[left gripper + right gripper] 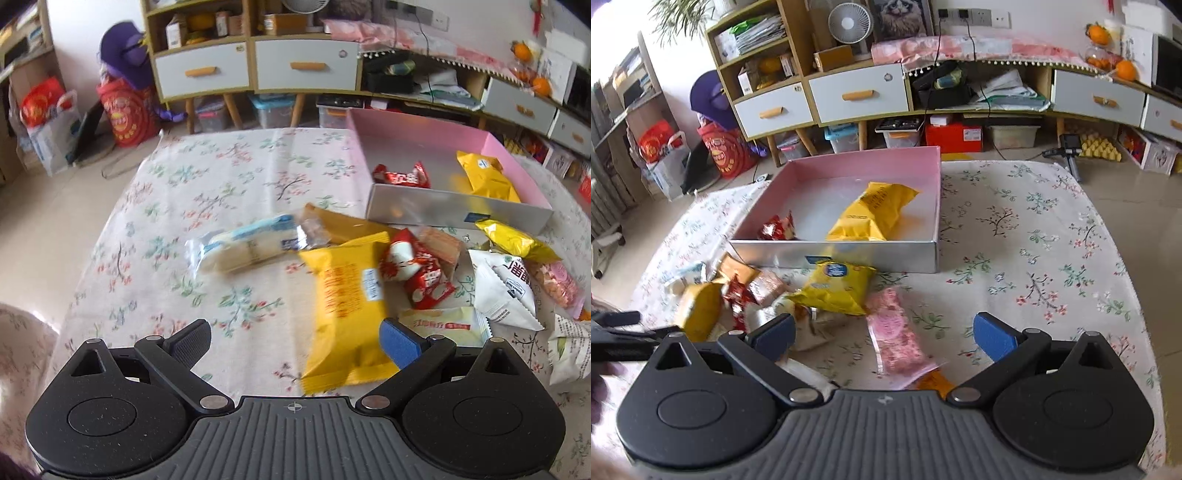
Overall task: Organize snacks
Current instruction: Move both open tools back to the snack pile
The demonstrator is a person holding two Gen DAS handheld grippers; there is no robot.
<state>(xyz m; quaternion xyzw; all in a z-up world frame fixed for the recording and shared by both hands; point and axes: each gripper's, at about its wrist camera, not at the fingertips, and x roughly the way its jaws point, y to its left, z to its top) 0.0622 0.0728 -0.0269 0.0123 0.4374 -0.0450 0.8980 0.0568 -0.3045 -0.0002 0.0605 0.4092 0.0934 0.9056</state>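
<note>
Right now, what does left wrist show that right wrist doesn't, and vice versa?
Left wrist only: the white triangular snack pouch and the pale green flat packet, in clear sight.
Right wrist only: the bare floral tablecloth right of the box, and the pink clear-wrapped biscuit pack in full.
Both: the pink-lined silver box holding a yellow pack and a red wrapped snack.

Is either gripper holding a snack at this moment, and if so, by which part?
Nothing is held. The left gripper and right gripper both stand open above the loose snack packets, pads touching none.
</note>
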